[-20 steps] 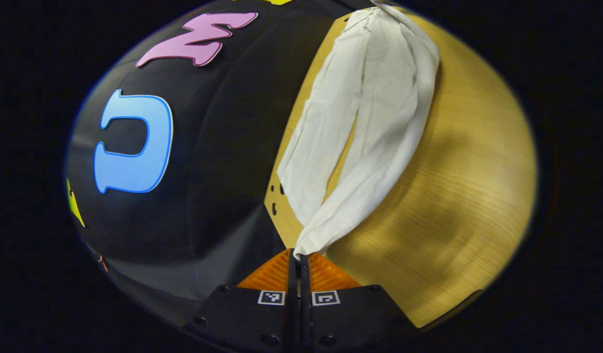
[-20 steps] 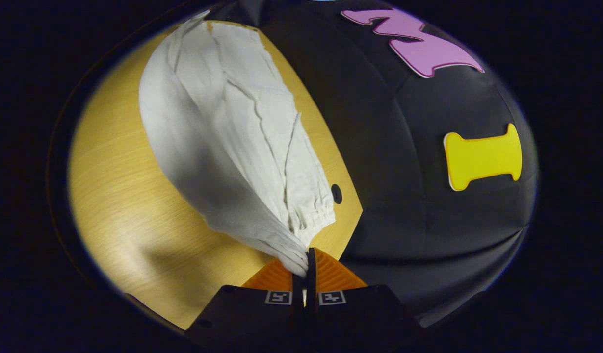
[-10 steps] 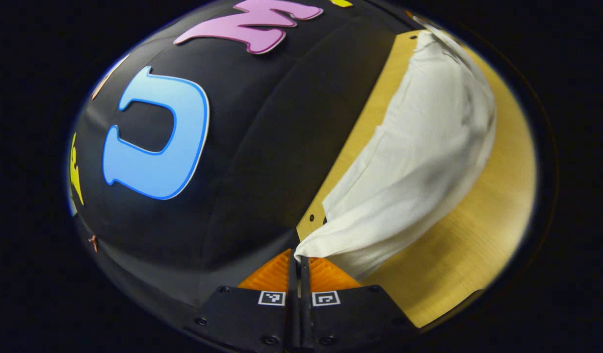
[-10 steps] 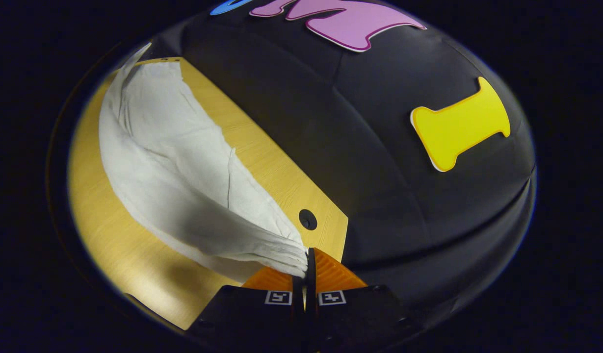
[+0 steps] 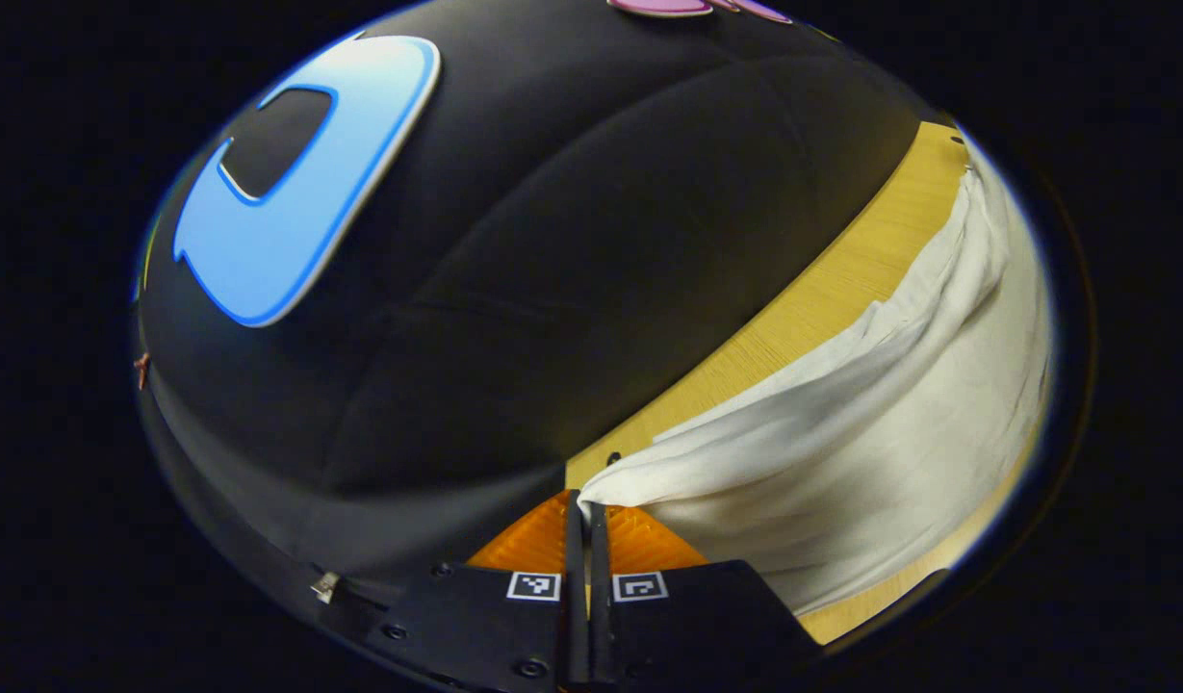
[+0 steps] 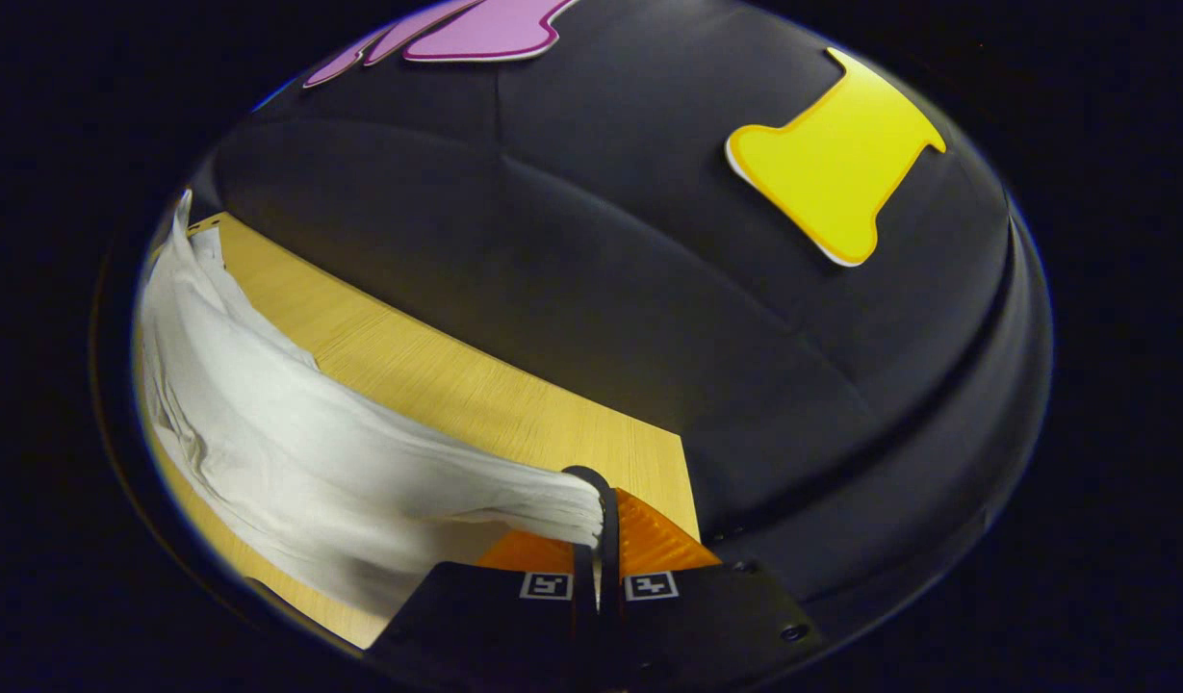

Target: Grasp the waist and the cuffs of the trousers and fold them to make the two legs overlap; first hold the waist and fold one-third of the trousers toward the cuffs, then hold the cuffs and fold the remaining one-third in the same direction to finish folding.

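Left gripper [image 5: 581, 505]: I see both fingers pressed together on a bunched corner of the white trousers [image 5: 870, 433], no gap between them. From the pinch the cloth runs off to the right of the fingers in a long sagging band, folds along its length, far end reaching toward the table's far corner. I can't tell whether this end is waist or cuff.

Right gripper [image 6: 599, 515]: same story from my side, fingers clamped on a gathered edge of the trousers [image 6: 293, 452]. Cloth fans out left of the fingers, wrinkled, and tapers to a narrow strip at the far end.

Wooden table [image 5: 822, 289] sits under the trousers in the left gripper view; a bare strip of tabletop shows between the cloth and the booth wall [image 5: 552, 241]. In the right gripper view the table [image 6: 427, 375] likewise shows bare between trousers and wall [image 6: 649, 289].

Near both pinches the cloth is lifted off the table. Mid-span contact with the table: can't tell.
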The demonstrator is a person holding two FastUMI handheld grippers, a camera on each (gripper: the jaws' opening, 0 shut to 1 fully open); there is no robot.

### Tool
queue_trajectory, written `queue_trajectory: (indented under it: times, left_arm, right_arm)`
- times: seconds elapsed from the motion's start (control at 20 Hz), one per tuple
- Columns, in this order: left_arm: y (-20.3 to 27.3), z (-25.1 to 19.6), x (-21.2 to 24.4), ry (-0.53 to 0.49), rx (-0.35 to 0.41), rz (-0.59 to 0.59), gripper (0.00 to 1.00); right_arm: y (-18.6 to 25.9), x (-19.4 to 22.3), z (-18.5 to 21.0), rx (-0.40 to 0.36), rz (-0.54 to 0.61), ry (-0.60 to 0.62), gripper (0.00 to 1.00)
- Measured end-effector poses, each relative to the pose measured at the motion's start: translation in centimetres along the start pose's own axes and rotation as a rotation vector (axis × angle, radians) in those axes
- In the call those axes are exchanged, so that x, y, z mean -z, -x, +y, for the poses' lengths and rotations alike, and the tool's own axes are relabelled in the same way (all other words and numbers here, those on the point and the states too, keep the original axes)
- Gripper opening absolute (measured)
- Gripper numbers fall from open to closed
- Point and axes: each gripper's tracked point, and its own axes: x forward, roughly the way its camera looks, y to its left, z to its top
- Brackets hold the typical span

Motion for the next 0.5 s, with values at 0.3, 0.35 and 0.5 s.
queue_trajectory:
  times: [0.3, 0.35, 0.5]
  left_arm:
    - [-0.8, -4.1, 0.2, 0.063, 0.095, -0.003, 0.46]
    - [-0.1, -3.1, 0.0, 0.094, 0.063, -0.014, 0.65]
    - [2.2, -0.7, 0.4, 0.262, -0.009, -0.047, 0.95]
  right_arm:
    - [-2.2, 3.4, 1.9, -0.106, 0.131, -0.367, 0.66]
    - [-1.7, 3.6, 1.5, -0.100, 0.132, -0.407, 0.89]
    - [-0.2, 4.3, -0.1, -0.042, 0.101, -0.573, 1.00]
